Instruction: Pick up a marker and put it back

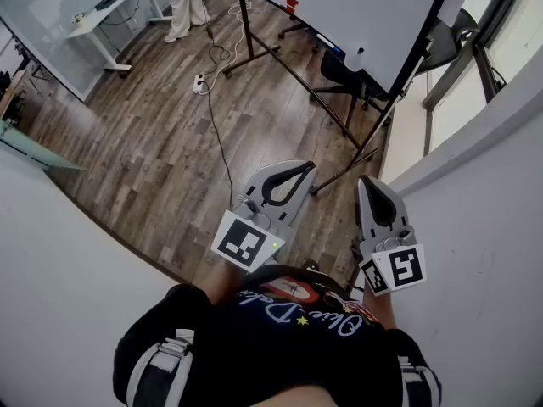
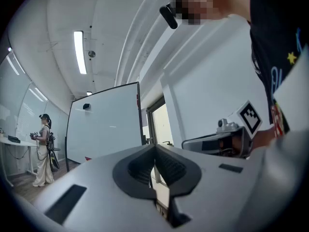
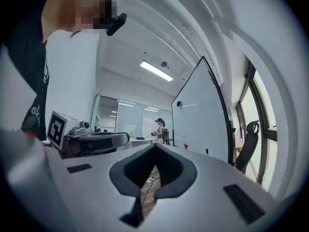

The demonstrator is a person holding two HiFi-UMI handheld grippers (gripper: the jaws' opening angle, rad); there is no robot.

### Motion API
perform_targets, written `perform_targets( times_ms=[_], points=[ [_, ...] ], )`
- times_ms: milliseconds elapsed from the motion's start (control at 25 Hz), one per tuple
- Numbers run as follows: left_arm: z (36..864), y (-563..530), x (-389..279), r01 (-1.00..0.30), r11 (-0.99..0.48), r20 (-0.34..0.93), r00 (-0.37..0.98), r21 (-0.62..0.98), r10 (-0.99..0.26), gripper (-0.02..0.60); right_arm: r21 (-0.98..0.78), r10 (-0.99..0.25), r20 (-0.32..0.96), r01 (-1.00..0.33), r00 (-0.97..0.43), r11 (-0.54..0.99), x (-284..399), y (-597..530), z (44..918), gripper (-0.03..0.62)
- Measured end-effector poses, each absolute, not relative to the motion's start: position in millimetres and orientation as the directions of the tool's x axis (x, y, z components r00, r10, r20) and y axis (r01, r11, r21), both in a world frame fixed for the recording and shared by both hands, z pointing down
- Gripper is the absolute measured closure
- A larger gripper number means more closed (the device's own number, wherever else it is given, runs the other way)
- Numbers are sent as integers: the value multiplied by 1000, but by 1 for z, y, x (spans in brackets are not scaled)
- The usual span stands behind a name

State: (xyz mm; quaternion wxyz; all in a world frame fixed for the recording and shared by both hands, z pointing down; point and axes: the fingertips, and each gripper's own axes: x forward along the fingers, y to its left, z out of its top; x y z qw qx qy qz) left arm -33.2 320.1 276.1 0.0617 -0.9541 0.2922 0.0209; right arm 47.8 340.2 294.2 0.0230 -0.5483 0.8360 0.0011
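The person wore a dark navy shirt (image 1: 254, 346) with pale cursive lettering, small yellow stars and a red patch across the chest. Grey-and-white bands (image 1: 157, 365) showed at each shoulder. The left hand-held gripper (image 1: 305, 170) and the right hand-held gripper (image 1: 367, 182) had smooth light-grey shells tapering to a point, each with a teardrop opening lined in ribbed black padding. Each carried a white cube (image 1: 247, 242) printed with black square markers, and small dark rectangular slots marked the shells.

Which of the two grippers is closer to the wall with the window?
The right gripper: it is beside that wall, at the head view's right, while the left gripper is out over the wooden floor.
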Motion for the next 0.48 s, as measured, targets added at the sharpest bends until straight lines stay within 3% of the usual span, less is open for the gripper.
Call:
perform_targets(
  times_ms=[480],
  points=[
    [275, 307, -42, -574, -814, -83, 819, -92, -568, 578, 44, -910, -47, -911, -411, 409, 37, 331, 290, 594]
  ],
)
